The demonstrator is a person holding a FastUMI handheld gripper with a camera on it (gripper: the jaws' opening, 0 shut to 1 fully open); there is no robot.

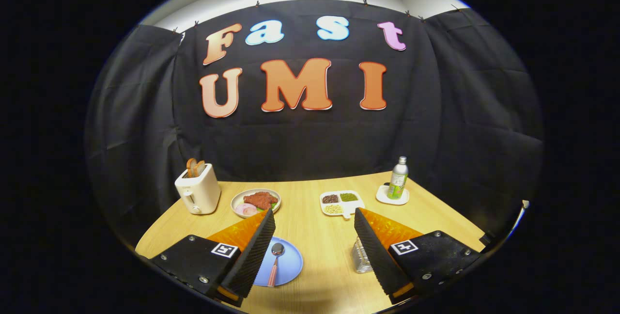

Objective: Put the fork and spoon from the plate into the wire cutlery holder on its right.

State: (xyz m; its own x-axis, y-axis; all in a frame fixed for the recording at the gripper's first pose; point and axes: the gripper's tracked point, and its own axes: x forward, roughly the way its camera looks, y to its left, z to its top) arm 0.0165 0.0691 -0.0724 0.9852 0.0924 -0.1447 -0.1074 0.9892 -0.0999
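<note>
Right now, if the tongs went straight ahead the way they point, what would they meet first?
Probably bare table: the open tongs aim between the blue plate and the wire cutlery holder. Beyond lies the divided tray; depth is unclear.

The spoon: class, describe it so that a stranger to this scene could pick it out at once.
On the wooden table, find the blue plate just inside the open gripper's left finger. The spoon lies on it, bowl pointing towards the far wall. Its shiny metal bowl and pink patterned handle set it apart.
</note>
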